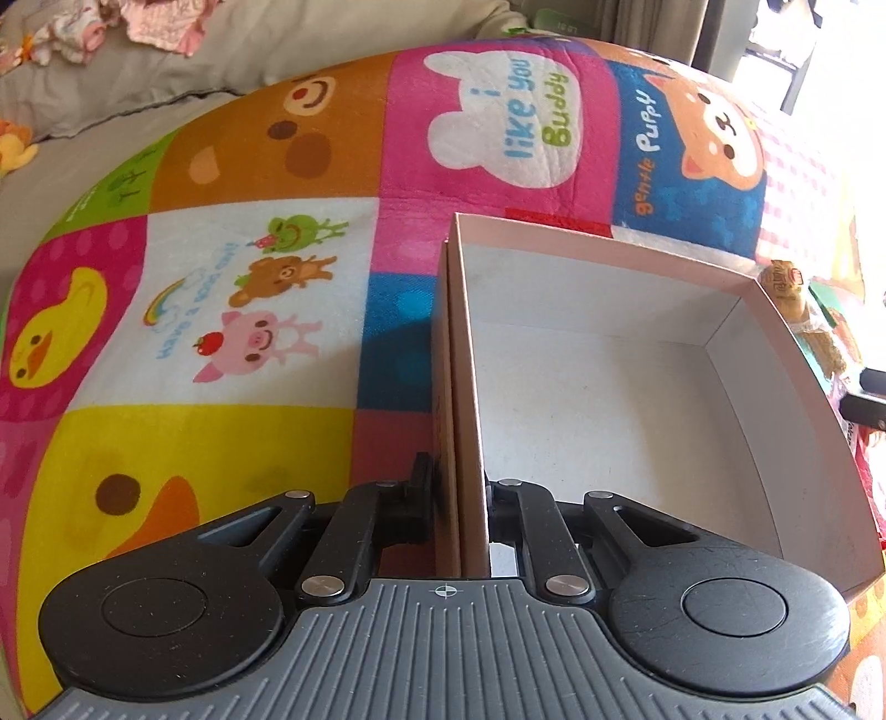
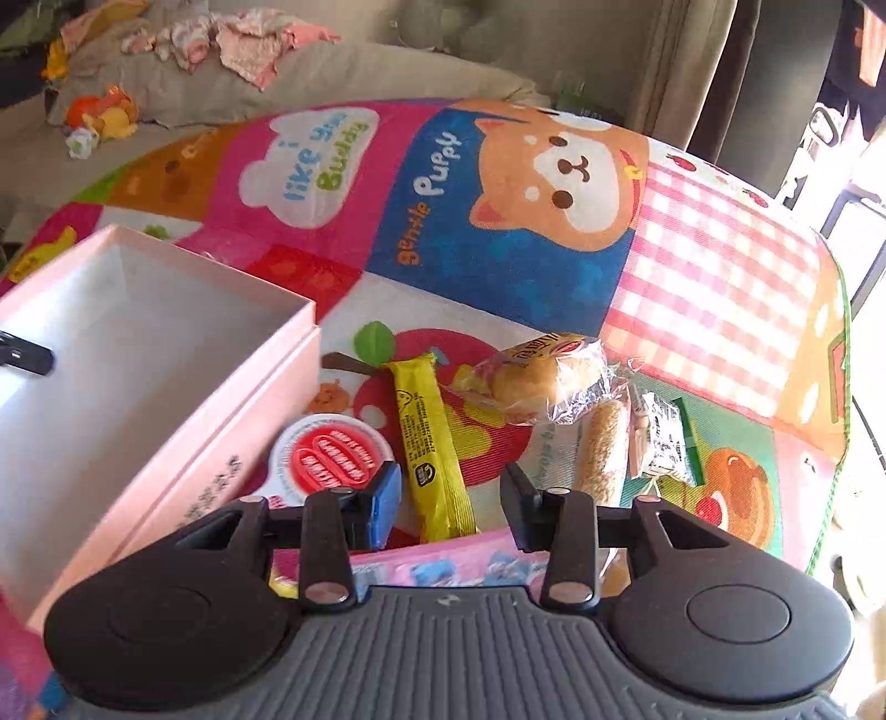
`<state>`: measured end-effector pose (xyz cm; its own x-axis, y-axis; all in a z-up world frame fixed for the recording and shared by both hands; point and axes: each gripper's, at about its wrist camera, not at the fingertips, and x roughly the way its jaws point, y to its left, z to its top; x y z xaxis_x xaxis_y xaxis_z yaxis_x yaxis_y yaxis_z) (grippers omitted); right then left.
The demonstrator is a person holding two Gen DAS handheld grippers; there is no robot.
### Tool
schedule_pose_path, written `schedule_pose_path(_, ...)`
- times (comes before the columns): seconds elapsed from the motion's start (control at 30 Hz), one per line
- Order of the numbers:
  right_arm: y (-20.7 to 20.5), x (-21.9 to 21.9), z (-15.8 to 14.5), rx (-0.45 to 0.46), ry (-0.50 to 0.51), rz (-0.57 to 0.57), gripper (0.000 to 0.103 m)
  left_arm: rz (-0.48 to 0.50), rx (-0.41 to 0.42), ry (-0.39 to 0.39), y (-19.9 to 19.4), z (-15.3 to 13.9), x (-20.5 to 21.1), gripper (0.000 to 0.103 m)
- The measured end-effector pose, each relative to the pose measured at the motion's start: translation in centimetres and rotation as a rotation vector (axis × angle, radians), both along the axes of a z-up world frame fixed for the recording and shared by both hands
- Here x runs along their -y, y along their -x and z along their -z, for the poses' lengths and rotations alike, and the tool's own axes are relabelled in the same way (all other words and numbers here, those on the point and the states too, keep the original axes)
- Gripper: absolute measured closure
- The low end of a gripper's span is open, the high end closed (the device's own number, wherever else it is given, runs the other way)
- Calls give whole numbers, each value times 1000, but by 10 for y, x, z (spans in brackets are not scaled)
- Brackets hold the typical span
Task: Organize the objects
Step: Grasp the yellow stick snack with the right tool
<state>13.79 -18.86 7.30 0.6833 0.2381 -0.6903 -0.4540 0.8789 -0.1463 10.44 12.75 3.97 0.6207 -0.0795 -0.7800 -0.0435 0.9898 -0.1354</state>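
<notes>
Left wrist: left tool (image 1: pixel 458 498) clamped on stiff pink cardboard box (image 1: pixel 609 387) wall; right tool (image 2: pixel 451 504) apart.

A bright cartoon play mat (image 2: pixel 554 266) fills the middle of both views, with a grey cushion (image 2: pixel 343 77) behind it at the top, pink baby clothes (image 2: pixel 243 41) heaped on the cushion at upper left, an orange plush toy (image 2: pixel 105 113) beside them, and a curtain (image 2: pixel 698 61) at upper right.
</notes>
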Motion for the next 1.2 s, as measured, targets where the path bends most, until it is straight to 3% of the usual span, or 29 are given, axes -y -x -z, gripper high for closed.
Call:
schedule_pose_path(0.2,62,4,3,-49,-111,-115,56,-18,21,5,6,2,-2,90)
schedule_pose_path(0.3,93,-3,14,-24,-45,-169,54,-21,23,-1,7,2,-1,90)
schedule_pose_path(0.37,112,-9,20,15,3,-212,45,-23,22,-5,7,2,0,90)
schedule_pose_path(0.47,126,-20,23,26,-16,-269,39,-32,19,3,5,2,1,91)
schedule_pose_path(0.67,105,-52,25,79,-73,-209,49,-37,24,37,-22,4,12,90)
schedule_pose_path(0.8,87,-68,29,188,-4,-120,52,-34,24,15,-43,4,13,86)
schedule_pose_path(0.87,79,-62,25,165,-27,-94,53,-9,13,6,-39,4,13,83)
schedule_pose_path(0.97,83,-35,11,112,-143,-134,51,36,15,-9,-29,5,14,79)
schedule_pose_path(1.1,73,-12,-2,131,-141,-92,48,71,41,-61,-23,8,22,77)
schedule_pose_path(1.2,36,3,-6,85,-157,1,48,94,61,-85,-24,9,24,78)
